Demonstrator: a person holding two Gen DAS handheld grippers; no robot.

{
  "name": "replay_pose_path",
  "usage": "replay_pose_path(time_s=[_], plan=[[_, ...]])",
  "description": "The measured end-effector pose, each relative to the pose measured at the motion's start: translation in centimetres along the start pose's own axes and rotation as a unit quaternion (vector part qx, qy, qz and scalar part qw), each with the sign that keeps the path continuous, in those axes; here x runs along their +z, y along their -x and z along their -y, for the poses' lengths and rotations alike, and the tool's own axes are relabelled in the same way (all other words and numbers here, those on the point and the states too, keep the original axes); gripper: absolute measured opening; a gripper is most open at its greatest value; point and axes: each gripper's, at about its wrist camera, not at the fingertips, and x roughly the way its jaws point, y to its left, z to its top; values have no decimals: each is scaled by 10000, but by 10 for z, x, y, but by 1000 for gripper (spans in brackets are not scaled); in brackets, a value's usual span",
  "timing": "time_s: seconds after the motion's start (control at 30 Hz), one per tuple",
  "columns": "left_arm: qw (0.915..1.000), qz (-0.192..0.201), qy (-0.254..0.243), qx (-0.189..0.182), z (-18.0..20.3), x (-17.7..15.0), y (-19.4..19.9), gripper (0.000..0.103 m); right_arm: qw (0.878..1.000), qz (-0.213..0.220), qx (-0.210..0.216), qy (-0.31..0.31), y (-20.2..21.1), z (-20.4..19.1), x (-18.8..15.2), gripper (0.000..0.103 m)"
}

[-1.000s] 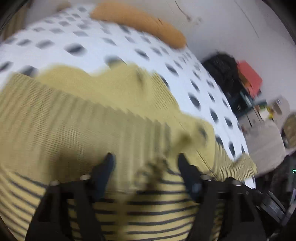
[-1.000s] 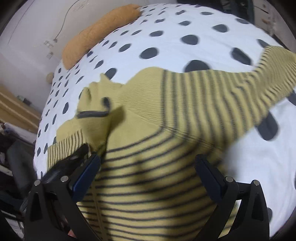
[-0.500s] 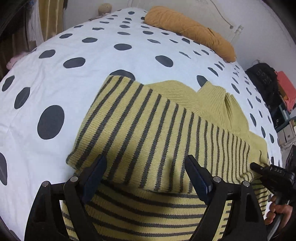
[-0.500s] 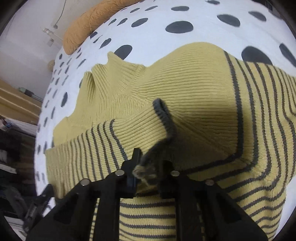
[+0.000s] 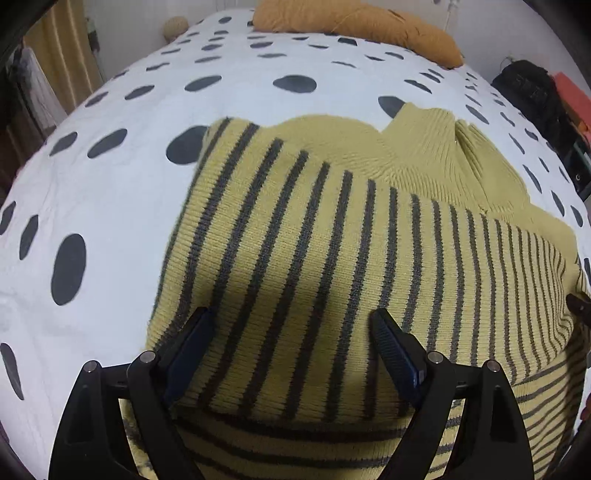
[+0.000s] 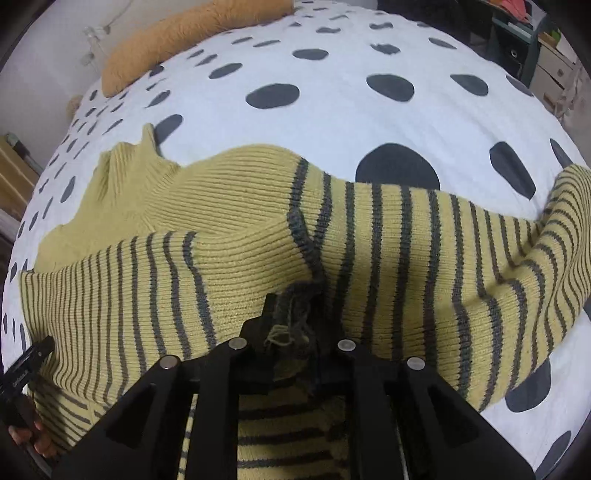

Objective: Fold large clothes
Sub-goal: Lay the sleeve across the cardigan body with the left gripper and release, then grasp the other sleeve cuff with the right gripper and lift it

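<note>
A yellow sweater (image 5: 332,236) with dark stripes is lying on a white bedspread (image 5: 110,192) with dark dots, one sleeve folded across its body. The left gripper (image 5: 291,350) is hovering over that sleeve, jaws spread wide and holding nothing. The right gripper (image 6: 291,325) is pinching the other sleeve's cuff (image 6: 295,306) tightly between closed jaws.

The sweater (image 5: 332,240) lies on the bed (image 5: 110,206), one sleeve (image 6: 461,251) folded across its body. A pillow (image 5: 354,26) lies behind it at the bed's far end.
</note>
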Motion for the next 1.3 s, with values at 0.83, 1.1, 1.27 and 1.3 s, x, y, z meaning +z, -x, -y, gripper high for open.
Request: replay_pose_path(time_s=[0.83, 1.1, 1.27, 1.3], plan=[[9728, -176, 1639, -1626, -133, 102, -34, 83, 9939, -42, 1094, 143, -7, -40, -10, 28], [9981, -305, 399, -349, -87, 96, -61, 74, 9943, -74, 1052, 156, -8, -42, -7, 28], [9983, 28, 554, 176, -100, 85, -43, 33, 9940, -93, 1086, 93, -9, -40, -7, 27], [9972, 41, 726, 154, -109, 85, -40, 33, 9939, -109, 1094, 101, -9, -40, -7, 27]])
